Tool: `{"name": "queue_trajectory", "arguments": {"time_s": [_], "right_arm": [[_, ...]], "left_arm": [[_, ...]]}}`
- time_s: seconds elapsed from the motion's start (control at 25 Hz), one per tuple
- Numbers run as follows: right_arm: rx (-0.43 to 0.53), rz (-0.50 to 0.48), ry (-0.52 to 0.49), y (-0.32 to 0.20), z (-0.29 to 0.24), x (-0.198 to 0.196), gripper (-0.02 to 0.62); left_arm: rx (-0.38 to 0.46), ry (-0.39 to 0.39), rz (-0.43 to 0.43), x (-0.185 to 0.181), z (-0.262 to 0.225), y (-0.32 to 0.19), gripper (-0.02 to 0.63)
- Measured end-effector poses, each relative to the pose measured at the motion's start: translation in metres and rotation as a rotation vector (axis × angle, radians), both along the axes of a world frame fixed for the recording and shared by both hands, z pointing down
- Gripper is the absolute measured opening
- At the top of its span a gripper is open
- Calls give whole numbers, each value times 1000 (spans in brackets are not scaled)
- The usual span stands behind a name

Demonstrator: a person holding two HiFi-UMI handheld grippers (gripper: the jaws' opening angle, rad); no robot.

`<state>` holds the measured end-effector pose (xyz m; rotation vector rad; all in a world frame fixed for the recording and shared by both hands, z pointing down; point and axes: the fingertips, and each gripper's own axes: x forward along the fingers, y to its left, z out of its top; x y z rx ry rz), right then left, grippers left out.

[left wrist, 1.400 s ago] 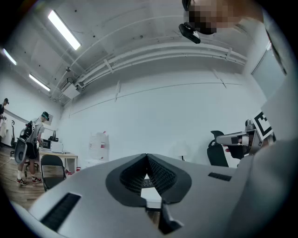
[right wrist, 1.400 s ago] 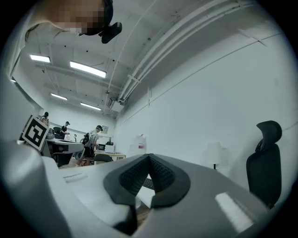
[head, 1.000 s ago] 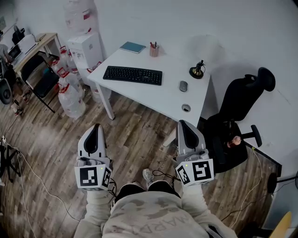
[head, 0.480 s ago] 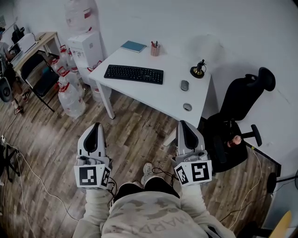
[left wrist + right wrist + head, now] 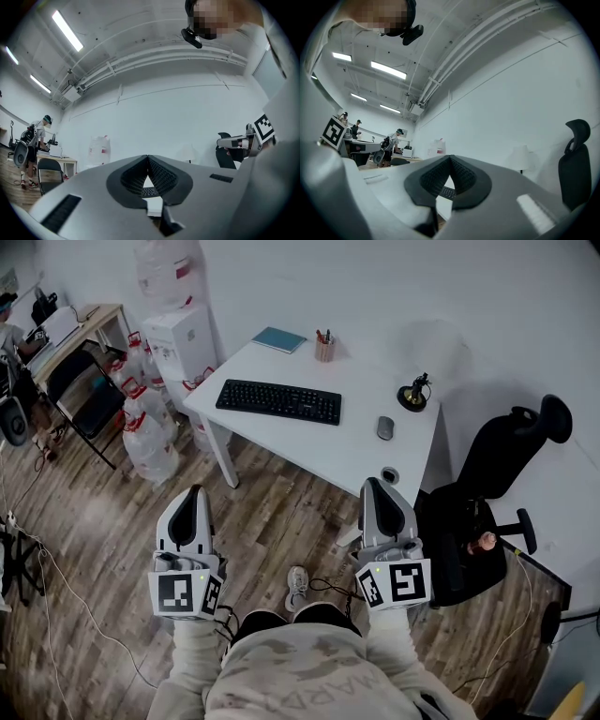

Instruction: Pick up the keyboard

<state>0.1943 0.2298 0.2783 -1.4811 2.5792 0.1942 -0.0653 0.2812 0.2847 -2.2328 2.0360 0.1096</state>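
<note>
**Both Grippers Clenched Empty, Short of the Keyboard**

Head view: black keyboard point(image 5: 278, 401) flat on the white desk point(image 5: 347, 457), on its left half. Mouse point(image 5: 385, 427) to the right of it, pen cup point(image 5: 325, 348) and blue notebook point(image 5: 280, 339) behind. Left gripper point(image 5: 194, 493) and right gripper point(image 5: 375, 486) side by side over the wood floor point(image 5: 272, 512), both pointed toward the desk, well apart from the keyboard. Black office chair point(image 5: 487, 474) at the right.

Left gripper view: jaws pressed together at the tips, nothing gripped. Keyboard glimpsed through the small gap beneath the tips, at a distance.

Right gripper view: jaws likewise shut tip to tip, empty. Strip of keyboard visible in the gap under them.
</note>
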Motion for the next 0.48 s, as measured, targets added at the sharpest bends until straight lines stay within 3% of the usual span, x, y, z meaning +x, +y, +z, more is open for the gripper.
{"name": "queue_trajectory", "arguments": {"time_s": [0.48], "right_arm": [[7, -40, 15, -110, -6, -17, 11]], "left_arm": [[7, -4, -1, -3, -7, -106, 6]]}}
